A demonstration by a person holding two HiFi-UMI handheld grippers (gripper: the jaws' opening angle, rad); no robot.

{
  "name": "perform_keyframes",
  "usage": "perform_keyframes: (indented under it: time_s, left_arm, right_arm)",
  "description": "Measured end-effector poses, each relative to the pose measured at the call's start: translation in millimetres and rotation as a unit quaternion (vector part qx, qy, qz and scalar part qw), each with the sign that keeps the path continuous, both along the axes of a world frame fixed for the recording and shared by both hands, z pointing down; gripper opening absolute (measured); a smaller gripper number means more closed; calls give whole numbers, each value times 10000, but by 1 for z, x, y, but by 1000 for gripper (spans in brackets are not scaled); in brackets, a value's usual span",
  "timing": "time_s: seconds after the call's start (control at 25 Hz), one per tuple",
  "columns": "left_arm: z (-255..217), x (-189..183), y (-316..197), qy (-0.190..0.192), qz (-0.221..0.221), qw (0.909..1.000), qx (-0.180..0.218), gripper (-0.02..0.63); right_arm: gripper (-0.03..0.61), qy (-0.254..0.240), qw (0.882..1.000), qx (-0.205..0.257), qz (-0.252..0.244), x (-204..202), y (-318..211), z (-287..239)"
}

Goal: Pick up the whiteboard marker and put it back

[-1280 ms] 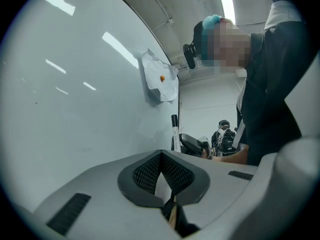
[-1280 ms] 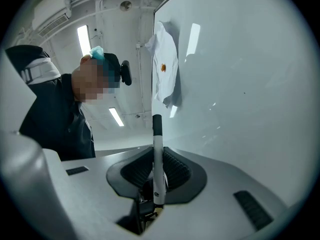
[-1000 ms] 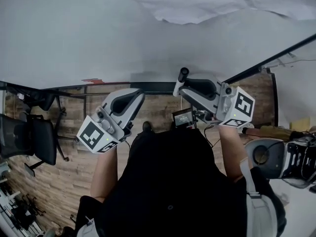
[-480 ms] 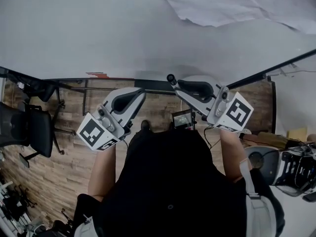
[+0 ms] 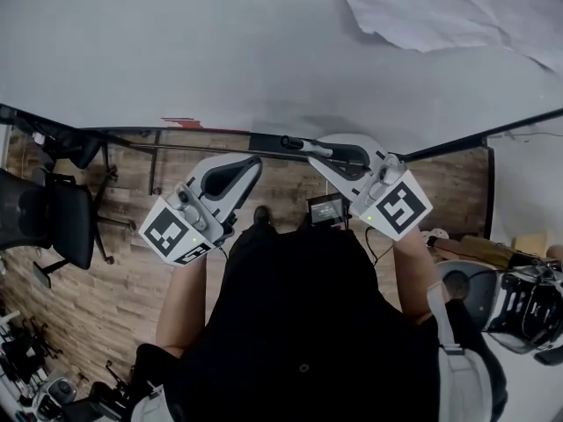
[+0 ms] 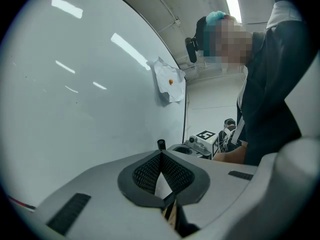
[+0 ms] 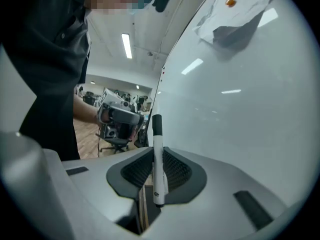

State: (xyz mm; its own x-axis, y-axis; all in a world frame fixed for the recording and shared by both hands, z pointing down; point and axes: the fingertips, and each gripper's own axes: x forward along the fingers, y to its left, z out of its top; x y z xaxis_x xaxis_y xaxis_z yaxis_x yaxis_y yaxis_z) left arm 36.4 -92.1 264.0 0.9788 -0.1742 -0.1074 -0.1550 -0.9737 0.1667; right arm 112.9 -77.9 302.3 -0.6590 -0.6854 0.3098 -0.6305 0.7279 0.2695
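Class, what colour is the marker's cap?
Black cap, on a white marker; clearest in the right gripper view.

Head view: steeply down over left gripper (image 5: 253,163), right gripper (image 5: 315,152) | gripper views: close along own jaws, facing each other | shared: whiteboard (image 5: 176,51)

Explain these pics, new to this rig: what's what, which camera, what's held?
No robot: a person stands at a large white whiteboard with a grey two-jaw gripper in each hand. One picture comes from a head camera looking down; the other two from cameras riding on each gripper, looking along its jaws. The right gripper is shut on a white whiteboard marker with a black cap, near the board. The left gripper is shut, empty. A crumpled white paper sheet hangs on the board.
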Motion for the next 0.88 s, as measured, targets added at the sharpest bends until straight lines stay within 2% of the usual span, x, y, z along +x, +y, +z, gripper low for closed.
perform_keyframes:
  time_s: [0.12, 0.28, 0.56, 0.88]
  left_arm:
    - [7, -10, -6, -53, 6, 10000, -83, 12]
    - [17, -21, -15, -119, 8, 9998, -127, 11]
    - [29, -32, -23, -221, 36, 9996, -181, 12]
    - [36, -44, -34, -308, 172, 9992, -180, 11]
  right_arm:
    - [72, 770, 9967, -86, 221, -5, -9, 22]
    - [72, 1272, 9912, 5, 376, -12, -22, 48]
    - [72, 1730, 9827, -266, 605, -10, -32, 100]
    - [72, 1880, 9766, -694, 783, -6, -42, 158]
